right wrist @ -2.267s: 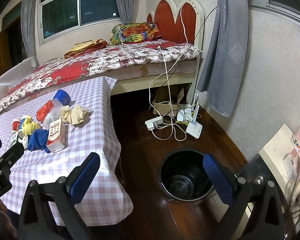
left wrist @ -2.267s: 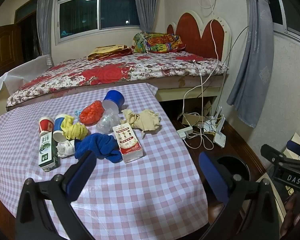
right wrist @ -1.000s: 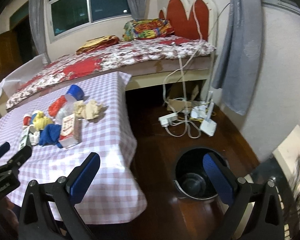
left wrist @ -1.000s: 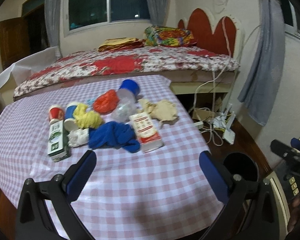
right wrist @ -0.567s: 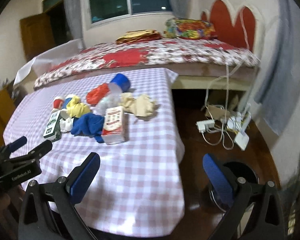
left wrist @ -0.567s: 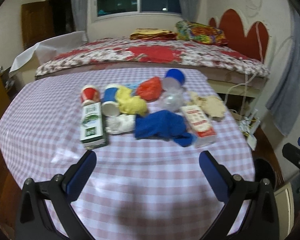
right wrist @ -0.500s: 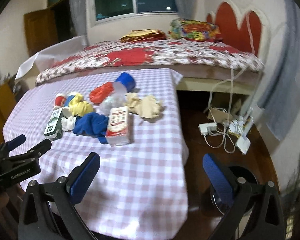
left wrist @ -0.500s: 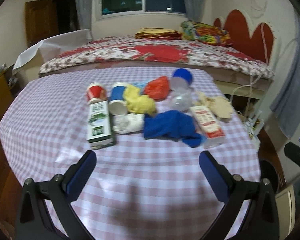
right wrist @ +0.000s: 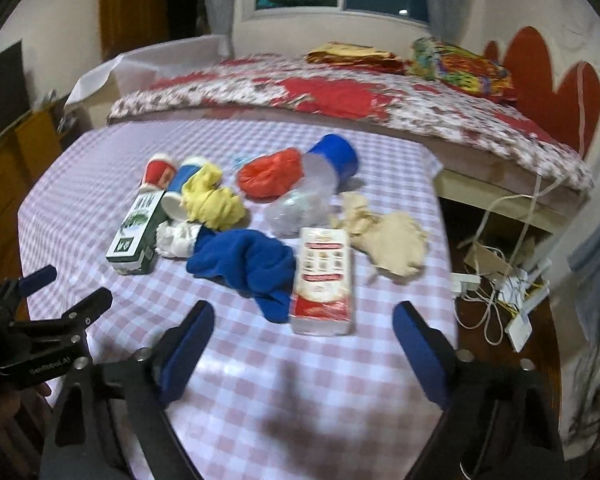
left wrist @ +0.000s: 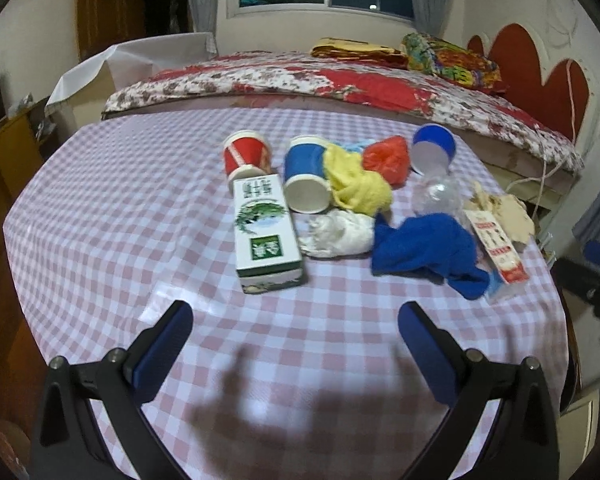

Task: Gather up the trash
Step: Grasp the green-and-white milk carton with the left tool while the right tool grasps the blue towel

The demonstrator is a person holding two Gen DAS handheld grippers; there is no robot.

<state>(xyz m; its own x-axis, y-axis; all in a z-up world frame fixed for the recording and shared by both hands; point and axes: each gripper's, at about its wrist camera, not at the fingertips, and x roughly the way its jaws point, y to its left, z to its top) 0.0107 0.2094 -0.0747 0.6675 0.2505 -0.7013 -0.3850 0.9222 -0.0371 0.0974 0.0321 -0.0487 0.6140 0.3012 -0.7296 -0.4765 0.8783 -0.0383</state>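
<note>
A heap of trash lies on the pink checked tablecloth point(left wrist: 120, 220): a green-white carton point(left wrist: 266, 232), a red cup point(left wrist: 246, 156), a blue cup point(left wrist: 306, 178), yellow cloth point(left wrist: 356, 188), white tissue point(left wrist: 338, 234), blue cloth point(left wrist: 424, 252) and a red-white carton point(right wrist: 324, 276). My left gripper point(left wrist: 294, 316) hovers open just short of the green-white carton, nothing between its fingers. My right gripper point(right wrist: 303, 314) points at the near end of the red-white carton. Its jaws are closing, and the pads stand clear of the carton on both sides.
Behind the heap lie a red bag point(right wrist: 270, 176), a second blue cup point(right wrist: 336, 160), clear plastic point(right wrist: 300, 208) and beige crumpled paper point(right wrist: 392, 244). A bed point(left wrist: 340, 84) stands beyond the table. Cables and a power strip point(right wrist: 496, 292) litter the floor past the table's right edge.
Both views have swung left and come down toward the table. The trash now looks nearer and central, and the black bin has left view. The right jaws stand narrower.
</note>
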